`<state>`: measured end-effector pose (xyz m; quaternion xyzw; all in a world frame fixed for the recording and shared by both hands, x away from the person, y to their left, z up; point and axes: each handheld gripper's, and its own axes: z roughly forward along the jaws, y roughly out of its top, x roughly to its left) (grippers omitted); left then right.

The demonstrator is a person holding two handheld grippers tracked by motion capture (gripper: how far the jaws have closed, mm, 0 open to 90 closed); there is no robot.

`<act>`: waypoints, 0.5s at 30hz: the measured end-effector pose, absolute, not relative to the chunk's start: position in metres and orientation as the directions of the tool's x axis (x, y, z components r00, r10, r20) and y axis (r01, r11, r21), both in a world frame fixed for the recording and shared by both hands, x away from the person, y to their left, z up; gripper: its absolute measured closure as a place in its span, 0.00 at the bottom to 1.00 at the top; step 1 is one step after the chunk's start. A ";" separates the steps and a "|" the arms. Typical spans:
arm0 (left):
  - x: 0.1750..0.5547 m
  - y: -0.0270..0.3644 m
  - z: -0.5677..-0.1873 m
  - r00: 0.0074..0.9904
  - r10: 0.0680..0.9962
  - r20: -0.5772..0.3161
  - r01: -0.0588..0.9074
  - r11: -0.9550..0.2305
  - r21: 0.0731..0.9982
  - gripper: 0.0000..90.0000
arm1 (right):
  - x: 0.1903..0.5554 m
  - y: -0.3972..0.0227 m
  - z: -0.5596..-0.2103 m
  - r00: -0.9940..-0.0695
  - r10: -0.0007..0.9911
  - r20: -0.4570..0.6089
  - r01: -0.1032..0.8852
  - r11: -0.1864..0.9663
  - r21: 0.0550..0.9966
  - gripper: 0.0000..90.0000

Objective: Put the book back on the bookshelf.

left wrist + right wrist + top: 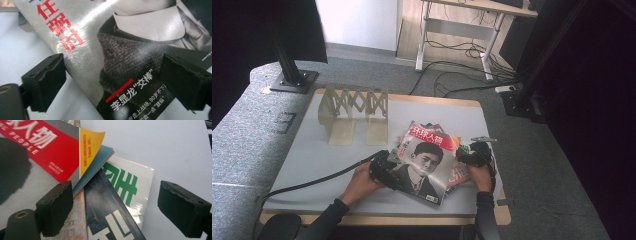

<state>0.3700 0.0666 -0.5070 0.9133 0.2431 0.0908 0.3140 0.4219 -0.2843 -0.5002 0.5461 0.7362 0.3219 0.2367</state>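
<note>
A small pile of magazines lies on the white tabletop [312, 160]. The top magazine [427, 162] has a red masthead and a portrait on its cover. My left gripper [384, 170] is at its lower left edge. In the left gripper view the open gripper [112, 72] straddles that cover [130, 50] without pressing on it. At the pile's right side sits my right gripper [472, 155]. Seen from its own camera, the right gripper [115, 195] stands open over the fanned edges of a dark blue magazine [105, 205] and a white one with green characters [130, 182].
A beige expanding book rack [354, 112] stands at the table's back left. A black pole base [292, 80] sits off the table's far left corner. Cables [462, 70] lie on the floor behind. White tabletop [175, 152] stretches to the right of the pile.
</note>
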 end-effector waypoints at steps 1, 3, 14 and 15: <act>0.370 0.071 -0.504 0.868 0.496 0.012 0.376 -0.674 0.636 0.12 | 0.420 -0.285 -0.499 -0.296 0.955 0.014 0.647 0.189 0.739 0.14; 0.371 0.074 -0.502 0.869 0.495 0.007 0.373 -0.663 0.649 0.15 | 0.417 -0.286 -0.497 -0.300 0.953 0.029 0.641 0.179 0.746 0.14; 0.368 0.109 -0.505 0.853 0.521 -0.042 0.399 -0.597 0.696 0.34 | 0.382 -0.265 -0.497 -0.435 0.899 0.055 0.604 0.246 0.758 0.15; 0.368 0.109 -0.505 0.853 0.521 -0.042 0.399 -0.597 0.696 0.36 | 0.382 -0.265 -0.497 -0.435 0.899 0.055 0.604 0.246 0.758 0.15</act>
